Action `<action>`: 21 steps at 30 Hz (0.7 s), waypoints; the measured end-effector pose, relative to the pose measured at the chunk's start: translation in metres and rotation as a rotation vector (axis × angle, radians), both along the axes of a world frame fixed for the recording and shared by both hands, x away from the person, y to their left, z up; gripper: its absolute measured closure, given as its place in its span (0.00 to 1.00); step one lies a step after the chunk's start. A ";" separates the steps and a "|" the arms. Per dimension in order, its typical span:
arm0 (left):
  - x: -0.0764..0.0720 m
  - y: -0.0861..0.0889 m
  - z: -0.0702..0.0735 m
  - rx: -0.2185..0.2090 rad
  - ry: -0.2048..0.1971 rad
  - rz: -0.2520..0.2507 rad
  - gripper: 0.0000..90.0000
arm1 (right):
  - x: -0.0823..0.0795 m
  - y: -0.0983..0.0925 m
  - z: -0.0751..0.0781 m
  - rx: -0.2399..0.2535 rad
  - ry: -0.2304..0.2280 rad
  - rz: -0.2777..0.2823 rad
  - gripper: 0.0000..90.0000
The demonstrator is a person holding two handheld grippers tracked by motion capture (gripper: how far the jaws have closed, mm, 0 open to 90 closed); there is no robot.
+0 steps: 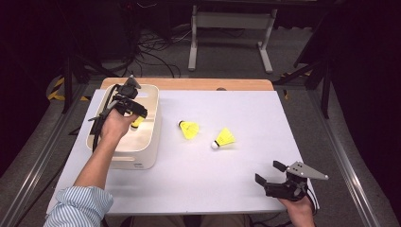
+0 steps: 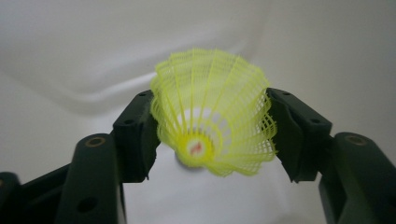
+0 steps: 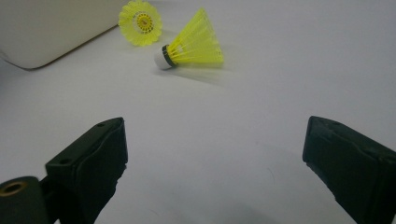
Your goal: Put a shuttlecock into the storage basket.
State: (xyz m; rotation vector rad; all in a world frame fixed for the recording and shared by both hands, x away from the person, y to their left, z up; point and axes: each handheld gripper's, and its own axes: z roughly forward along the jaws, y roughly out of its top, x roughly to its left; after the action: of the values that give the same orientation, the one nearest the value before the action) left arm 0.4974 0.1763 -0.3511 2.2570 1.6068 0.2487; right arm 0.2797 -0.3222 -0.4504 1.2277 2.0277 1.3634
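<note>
Three yellow shuttlecocks are showing in all: one shuttlecock (image 2: 212,135) is sitting between the jaws of the left claw (image 1: 135,112) inside the bin, and two are lying on the white surface (image 1: 236,184), a nearer shuttlecock (image 1: 224,139) with a white cork and a farther shuttlecock (image 1: 189,129) closer to the bin. One cream-coloured bin (image 1: 150,142) is standing on that surface. Two claws are being held, the second being the right claw (image 1: 270,174). The bin's inside is partly hidden by the hand, so it may be holding more.
</note>
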 end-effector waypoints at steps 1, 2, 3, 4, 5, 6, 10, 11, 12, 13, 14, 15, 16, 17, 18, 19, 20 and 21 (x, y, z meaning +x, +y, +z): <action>-0.001 0.000 0.000 0.004 0.000 -0.008 0.39 | 0.000 0.000 0.000 0.000 0.001 0.000 0.08; -0.001 -0.001 0.001 0.004 -0.003 -0.010 0.36 | 0.000 0.000 0.000 -0.002 0.001 0.001 0.08; -0.002 -0.001 0.001 0.004 -0.009 -0.011 0.35 | 0.000 -0.001 0.000 -0.004 0.001 0.000 0.08; -0.002 -0.001 0.001 0.007 -0.010 -0.014 0.34 | 0.000 -0.001 0.000 0.002 0.004 -0.004 0.08; -0.003 -0.002 0.001 0.007 -0.010 -0.016 0.32 | 0.000 -0.001 0.000 0.004 0.004 -0.006 0.08; -0.003 -0.002 0.002 0.010 -0.010 -0.015 0.31 | 0.000 -0.002 0.000 0.002 0.004 -0.004 0.08; -0.005 -0.002 0.004 0.017 -0.022 -0.017 0.28 | 0.001 -0.001 0.000 0.001 0.007 -0.007 0.08; -0.006 -0.002 0.004 0.013 -0.025 -0.016 0.27 | 0.001 -0.001 0.000 0.002 0.005 -0.007 0.08; -0.006 -0.002 0.005 0.012 -0.024 -0.018 0.27 | 0.001 -0.001 0.000 0.002 0.004 -0.007 0.08; -0.007 -0.003 0.005 0.011 -0.025 -0.020 0.26 | 0.001 -0.001 0.000 0.002 0.004 -0.008 0.08; -0.008 -0.003 0.005 0.012 -0.022 -0.027 0.26 | 0.001 -0.001 0.000 0.002 0.004 -0.007 0.08; -0.009 -0.004 0.006 0.012 -0.023 -0.029 0.26 | 0.001 -0.001 0.000 0.000 0.003 -0.007 0.08; -0.011 -0.004 0.007 0.009 -0.029 -0.030 0.26 | 0.001 -0.001 0.000 -0.001 0.002 -0.007 0.08; -0.012 -0.005 0.008 0.006 -0.032 -0.033 0.26 | 0.001 -0.001 0.000 -0.001 0.002 -0.008 0.08; -0.013 -0.005 0.009 0.005 -0.037 -0.033 0.26 | 0.001 -0.001 0.000 0.000 0.002 -0.007 0.08; -0.014 -0.005 0.010 0.004 -0.040 -0.034 0.26 | 0.001 -0.001 0.000 0.000 0.001 -0.007 0.08; -0.015 -0.006 0.011 0.004 -0.044 -0.036 0.27 | 0.001 0.000 0.000 0.001 0.001 -0.007 0.08; -0.017 -0.006 0.012 0.004 -0.047 -0.040 0.27 | 0.001 0.000 0.000 0.000 0.001 -0.009 0.08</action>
State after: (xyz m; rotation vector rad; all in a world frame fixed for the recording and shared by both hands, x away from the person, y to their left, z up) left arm 0.4806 0.1704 -0.3392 2.2665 1.5375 0.2932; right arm 0.2810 -0.3226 -0.4504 1.2361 2.0205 1.3593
